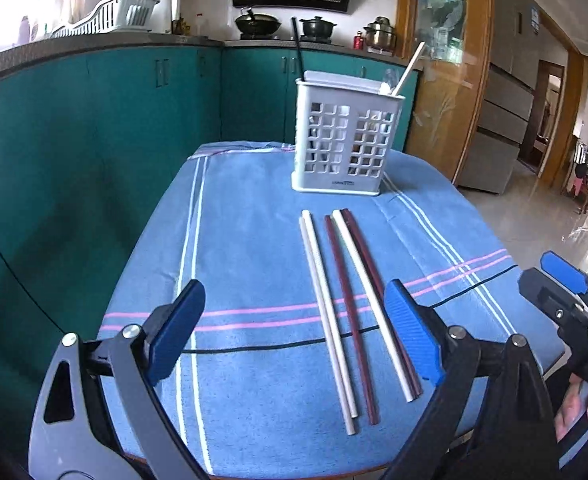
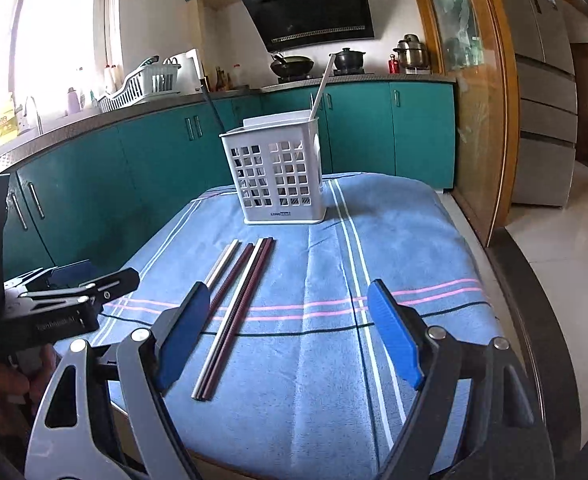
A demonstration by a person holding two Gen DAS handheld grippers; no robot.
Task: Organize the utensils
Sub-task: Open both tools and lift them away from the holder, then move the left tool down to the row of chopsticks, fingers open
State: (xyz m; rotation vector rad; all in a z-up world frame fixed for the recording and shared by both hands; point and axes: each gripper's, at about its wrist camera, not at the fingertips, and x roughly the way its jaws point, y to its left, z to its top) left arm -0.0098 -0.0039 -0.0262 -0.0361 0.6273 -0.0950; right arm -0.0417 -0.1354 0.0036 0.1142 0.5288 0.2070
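While both tools hang over the near edge of the worktop (image 1: 254, 208), nothing is in either grip. The left tool (image 1: 294, 332) has its blue pads spread wide, and between them on the cloth lie the near ends of the chopsticks (image 1: 349, 312) – untouched, flat on the blue striped towel (image 2: 393, 240). Over to the right tool (image 2: 290, 332): jaws apart as well, empty, hovering above bare towel, with the sticks just off its left pad in its own view.

Five loose sticks on the towel: two white ones (image 1: 325, 320) side by side on the left, then a dark red one (image 1: 351, 320), then a white one (image 1: 369, 300) with a dark red one (image 1: 377, 280) tight against it on the right. They run lengthwise toward the holder (image 1: 345, 140), fanning slightly at the near ends.

The holder, a white slotted basket, stands upright at the far end of the worktop, just beyond the stick tips. Already in it: a black stick (image 1: 297, 48) leaning left and a white stick (image 1: 407, 68) leaning right.

From the left view, the right tool (image 1: 565, 288) shows at the edge, a hand (image 1: 581, 408) on its handle. Teal cabinets (image 2: 353, 128) and a stove behind
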